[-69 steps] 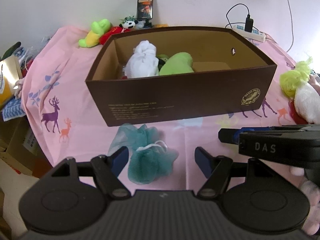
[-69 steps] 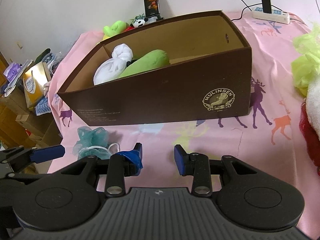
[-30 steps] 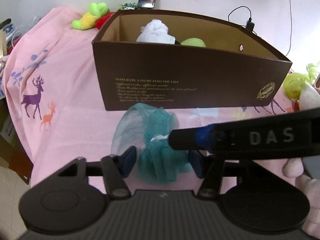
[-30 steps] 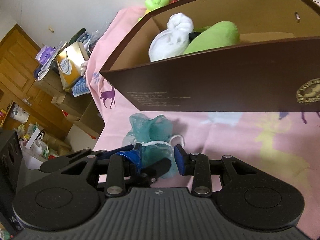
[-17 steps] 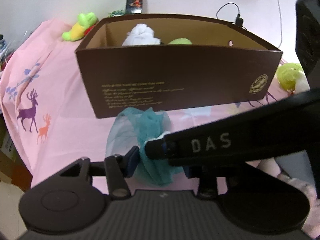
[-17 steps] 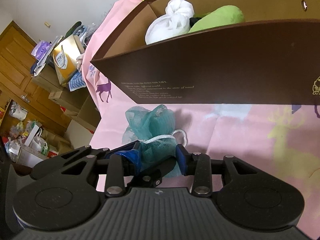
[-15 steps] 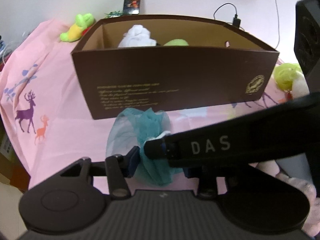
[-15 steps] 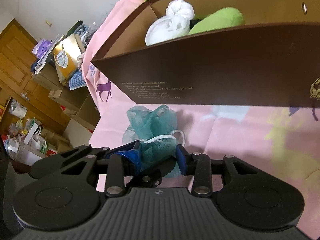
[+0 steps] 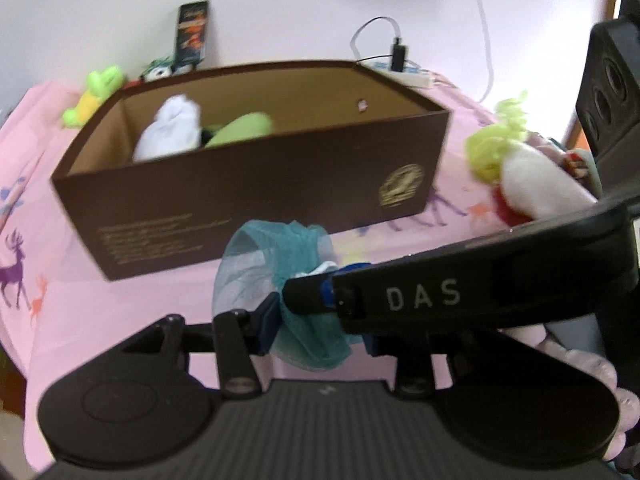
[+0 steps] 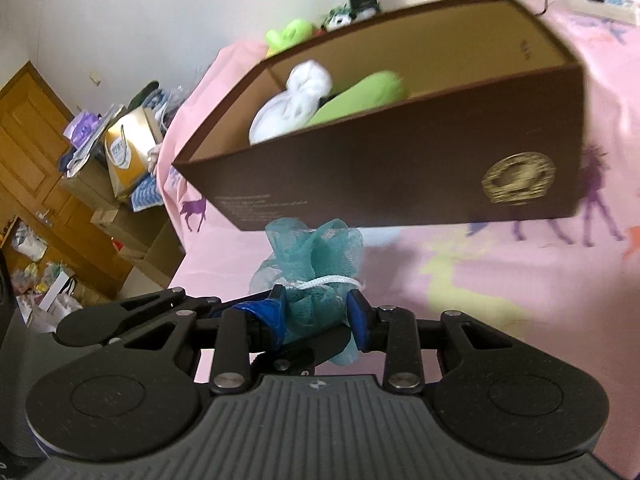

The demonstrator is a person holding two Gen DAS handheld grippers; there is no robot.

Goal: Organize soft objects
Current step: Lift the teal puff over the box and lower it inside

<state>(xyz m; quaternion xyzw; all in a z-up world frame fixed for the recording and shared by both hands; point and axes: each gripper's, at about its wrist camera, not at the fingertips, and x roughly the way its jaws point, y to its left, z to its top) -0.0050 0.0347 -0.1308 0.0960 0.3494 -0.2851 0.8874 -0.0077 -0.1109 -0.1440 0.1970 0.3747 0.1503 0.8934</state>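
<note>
Both my grippers, left [image 9: 316,326] and right [image 10: 316,314], are pinched on the teal pouf [image 10: 316,264], the right's jaws having just closed. It hangs before the box [image 9: 256,184], at 12 o'clock. Next: carry it over the near wall and release.

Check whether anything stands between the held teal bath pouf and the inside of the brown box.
Only the box's near wall: the teal bath pouf, clamped by both the left gripper and right gripper, sits below the rim. The right half of the box interior looks free.
</note>
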